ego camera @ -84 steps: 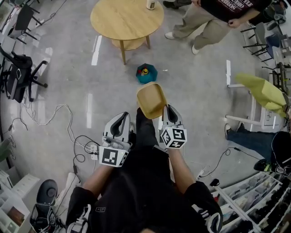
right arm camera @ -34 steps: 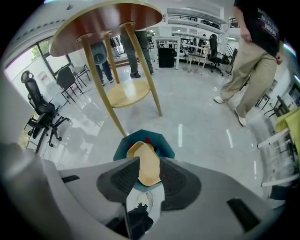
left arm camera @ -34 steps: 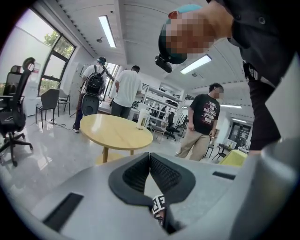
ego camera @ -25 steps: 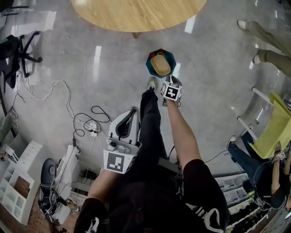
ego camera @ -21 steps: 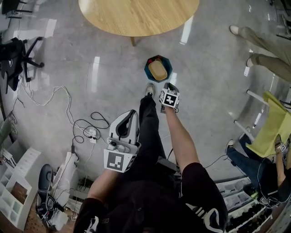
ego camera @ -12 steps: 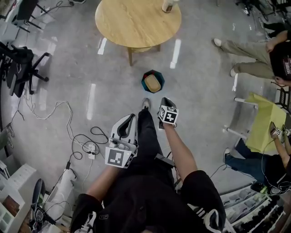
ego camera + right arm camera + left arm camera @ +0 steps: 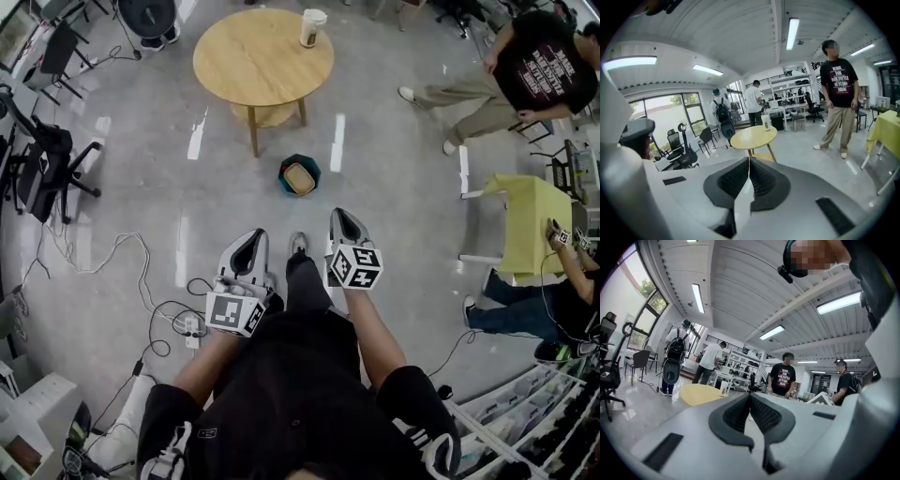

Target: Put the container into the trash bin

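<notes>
Two closed tongs (image 7: 249, 242) (image 7: 340, 218), side by side

Inside of the trash bin (image 7: 307, 162) hidden beneath the container (image 7: 300, 179); standing person (image 7: 536, 64) cropped at the top-right edge.

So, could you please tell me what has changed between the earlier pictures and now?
The right gripper carried the tan container to the teal trash bin, let it go inside, then drew back toward the person and shut empty. The left gripper stayed empty, and the bin kept its place on the floor by the round table.
</notes>
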A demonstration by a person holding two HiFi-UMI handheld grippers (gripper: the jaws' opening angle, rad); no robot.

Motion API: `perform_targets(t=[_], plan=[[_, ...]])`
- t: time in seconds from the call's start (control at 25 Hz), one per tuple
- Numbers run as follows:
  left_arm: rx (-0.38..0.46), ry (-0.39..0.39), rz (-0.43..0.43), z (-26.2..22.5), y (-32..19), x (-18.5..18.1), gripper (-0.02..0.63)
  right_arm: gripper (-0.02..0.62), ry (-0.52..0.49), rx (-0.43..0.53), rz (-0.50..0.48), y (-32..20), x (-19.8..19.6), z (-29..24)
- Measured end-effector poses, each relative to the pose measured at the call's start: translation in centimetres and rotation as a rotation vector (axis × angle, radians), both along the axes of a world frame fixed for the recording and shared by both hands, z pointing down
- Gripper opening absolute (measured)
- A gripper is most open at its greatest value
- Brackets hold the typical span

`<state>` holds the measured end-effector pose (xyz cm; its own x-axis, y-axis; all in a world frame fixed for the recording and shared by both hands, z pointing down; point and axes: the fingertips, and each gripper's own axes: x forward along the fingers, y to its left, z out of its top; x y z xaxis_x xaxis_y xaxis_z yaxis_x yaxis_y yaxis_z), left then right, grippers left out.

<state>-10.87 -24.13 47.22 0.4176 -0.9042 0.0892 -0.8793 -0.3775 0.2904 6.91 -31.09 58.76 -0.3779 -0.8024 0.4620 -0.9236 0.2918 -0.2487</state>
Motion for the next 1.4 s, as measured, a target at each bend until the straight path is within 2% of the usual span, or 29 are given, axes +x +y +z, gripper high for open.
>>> perform_targets(t=[0.2,0.56,0.88,1.4], plan=[[0.021,0.012,0.005,-2.6,2.8,1.3,0.009,0.031,0.002,0.111,-0.019,5.3,0.7,-6.6],[0.057,-0.003,0.004,-5.1,6.2,5.2,0.009,0.031,0.010,0.242,-0.070,10.4,1.9,-12.7],[0.067,-0.014,-0.002,-5.0,7.4,8.2,0.009,0.031,0.006,0.237,-0.073,12.3,4.5,-12.8],[0.080,-0.020,-0.037,-5.3,7.5,8.3,0.009,0.029,0.001,0.265,-0.114,12.2,4.2,-13.6]])
